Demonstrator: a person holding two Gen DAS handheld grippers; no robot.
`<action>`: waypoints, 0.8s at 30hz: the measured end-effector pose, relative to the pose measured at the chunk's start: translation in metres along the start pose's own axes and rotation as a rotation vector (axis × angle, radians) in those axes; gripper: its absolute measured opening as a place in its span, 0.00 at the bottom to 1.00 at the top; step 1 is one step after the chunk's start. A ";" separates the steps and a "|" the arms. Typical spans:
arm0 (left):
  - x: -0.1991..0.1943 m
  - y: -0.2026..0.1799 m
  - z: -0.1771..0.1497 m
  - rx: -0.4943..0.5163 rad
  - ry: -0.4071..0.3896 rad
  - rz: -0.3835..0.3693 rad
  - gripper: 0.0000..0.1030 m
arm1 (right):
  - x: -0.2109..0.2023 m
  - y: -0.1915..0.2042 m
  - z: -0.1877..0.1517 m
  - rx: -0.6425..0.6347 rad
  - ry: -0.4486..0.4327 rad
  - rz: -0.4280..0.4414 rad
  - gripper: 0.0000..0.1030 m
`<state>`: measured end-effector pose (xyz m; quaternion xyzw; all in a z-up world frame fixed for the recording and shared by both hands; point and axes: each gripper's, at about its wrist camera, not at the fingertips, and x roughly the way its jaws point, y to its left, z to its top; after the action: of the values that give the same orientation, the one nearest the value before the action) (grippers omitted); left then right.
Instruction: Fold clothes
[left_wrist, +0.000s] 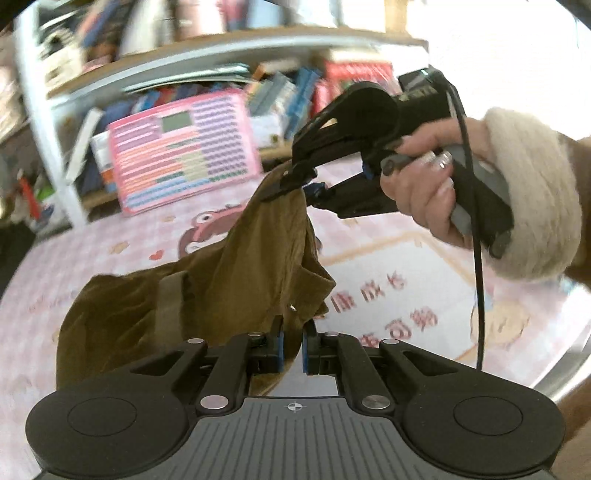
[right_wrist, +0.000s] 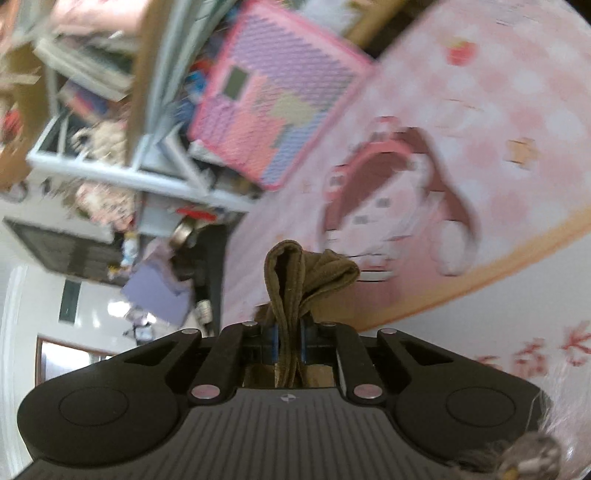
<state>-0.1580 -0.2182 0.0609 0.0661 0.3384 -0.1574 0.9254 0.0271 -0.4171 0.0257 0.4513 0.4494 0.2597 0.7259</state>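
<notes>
An olive-brown garment (left_wrist: 207, 295) hangs above a pink patterned sheet (left_wrist: 388, 295), held up at two places. My left gripper (left_wrist: 292, 338) is shut on its lower edge near the camera. My right gripper (left_wrist: 295, 181), held in a hand with a cream fleece cuff, is shut on a higher corner. In the right wrist view my right gripper (right_wrist: 289, 339) is shut on a bunched fold of the garment (right_wrist: 295, 273), which sticks out past the fingertips. The rest of the cloth sags to the left, down to the sheet.
A pink and purple board (left_wrist: 184, 151) leans against a bookshelf (left_wrist: 221, 59) full of books behind the bed. The board also shows in the right wrist view (right_wrist: 273, 96). A black cable (left_wrist: 476, 258) hangs from the right gripper. Clutter lies on the floor (right_wrist: 147, 258) beside the bed.
</notes>
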 end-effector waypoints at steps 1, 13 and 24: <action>-0.006 0.009 -0.001 -0.040 -0.014 -0.003 0.07 | 0.005 0.012 0.000 -0.023 0.007 0.007 0.09; -0.030 0.127 -0.035 -0.328 -0.053 -0.041 0.07 | 0.119 0.101 -0.044 -0.241 0.058 -0.111 0.09; -0.009 0.204 -0.073 -0.327 0.081 -0.181 0.15 | 0.201 0.109 -0.080 -0.269 0.086 -0.222 0.31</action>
<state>-0.1402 -0.0070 0.0139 -0.1093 0.4011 -0.1801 0.8915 0.0521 -0.1761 0.0233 0.2862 0.4885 0.2548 0.7839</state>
